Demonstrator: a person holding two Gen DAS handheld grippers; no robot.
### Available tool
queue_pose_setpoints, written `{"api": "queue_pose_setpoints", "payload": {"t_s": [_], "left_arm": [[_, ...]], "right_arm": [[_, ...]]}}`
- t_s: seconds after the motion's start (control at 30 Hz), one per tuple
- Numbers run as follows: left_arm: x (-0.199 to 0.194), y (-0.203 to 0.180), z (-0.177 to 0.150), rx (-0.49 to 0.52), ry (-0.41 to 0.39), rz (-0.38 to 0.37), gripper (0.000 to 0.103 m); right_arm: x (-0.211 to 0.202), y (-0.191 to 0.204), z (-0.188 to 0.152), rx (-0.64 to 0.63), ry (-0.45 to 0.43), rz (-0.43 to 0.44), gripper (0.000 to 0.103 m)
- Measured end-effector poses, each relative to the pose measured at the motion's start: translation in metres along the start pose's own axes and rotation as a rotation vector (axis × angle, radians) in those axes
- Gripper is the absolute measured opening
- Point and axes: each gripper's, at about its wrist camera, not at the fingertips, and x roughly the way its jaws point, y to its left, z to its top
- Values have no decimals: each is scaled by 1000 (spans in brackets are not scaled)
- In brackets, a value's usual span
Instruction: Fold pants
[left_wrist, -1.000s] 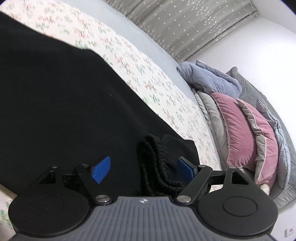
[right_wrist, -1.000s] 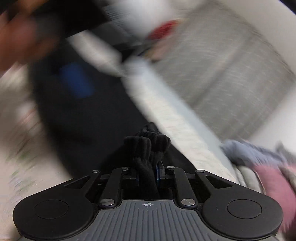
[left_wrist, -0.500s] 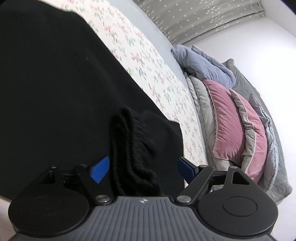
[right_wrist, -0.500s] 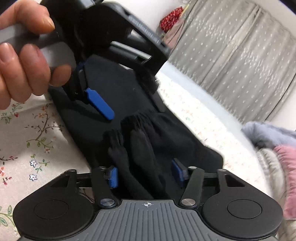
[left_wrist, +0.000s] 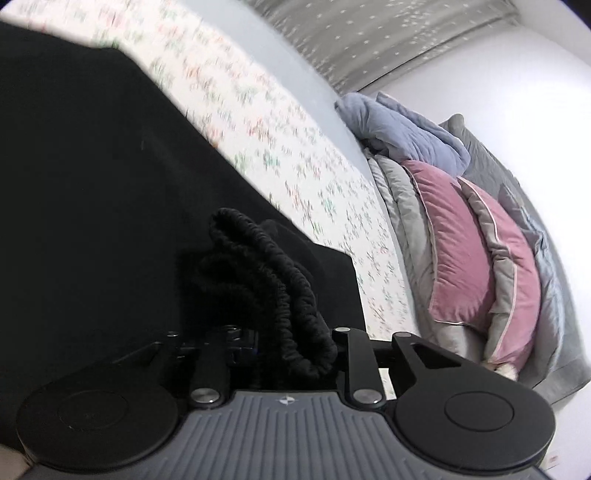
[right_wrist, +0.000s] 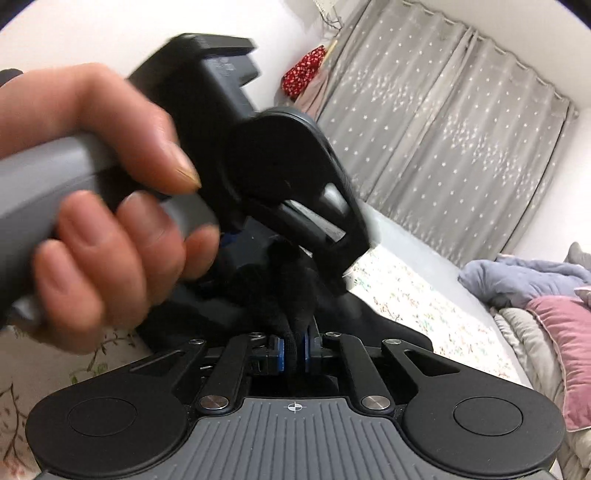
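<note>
The black pants (left_wrist: 92, 192) lie spread on the floral bedsheet (left_wrist: 266, 122). Their bunched elastic waistband (left_wrist: 266, 280) rises between the jaws of my left gripper (left_wrist: 291, 347), which is shut on it. In the right wrist view my right gripper (right_wrist: 293, 352) is shut on a fold of the same black waistband (right_wrist: 295, 291), its blue pads pressed against the cloth. The left gripper's body (right_wrist: 280, 177), held by a hand (right_wrist: 99, 206), sits close above and in front of it.
Pink and grey pillows (left_wrist: 476, 258) and a blue-grey blanket (left_wrist: 402, 133) are stacked at the bed's head. Grey starred curtains (right_wrist: 443, 129) hang behind the bed. A white wall is on the right.
Both grippers were open half a second ago and have closed on the waistband. The left gripper has moved in close to the right one.
</note>
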Motion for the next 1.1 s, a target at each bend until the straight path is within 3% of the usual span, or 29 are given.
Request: {"api": "queue_pose_setpoints", "payload": {"t_s": [0.1,0.13,0.2,0.27,0.33,0.57,0.77,0.97,1.1], "left_arm": [[-10,0,8,44,-35,34,37],[-14,1,13,49,-50,39,37],[-23,5,24,55,-76,39,37],[-34,8,34,70,-92,41,37],[-41,10,44,94,-84,51,37],[-80,31,89,188,-163,115,37],[-143,80,116,257,-326,198,37],[-194,151,124,183,-438,271,37],[-209,183,120,146,-411,397,38]], "right_arm": [[4,2,-4,-23,19,-13,23],[4,5,-7,-43,31,-25,32],[6,9,-12,-83,56,-56,36],[11,3,-12,-79,71,-81,27],[16,1,-7,-7,82,-63,8],[12,48,46,35,-30,-87,7],[36,109,114,90,-90,-11,7],[59,178,169,59,-116,98,7],[92,201,179,15,-93,178,7]]}}
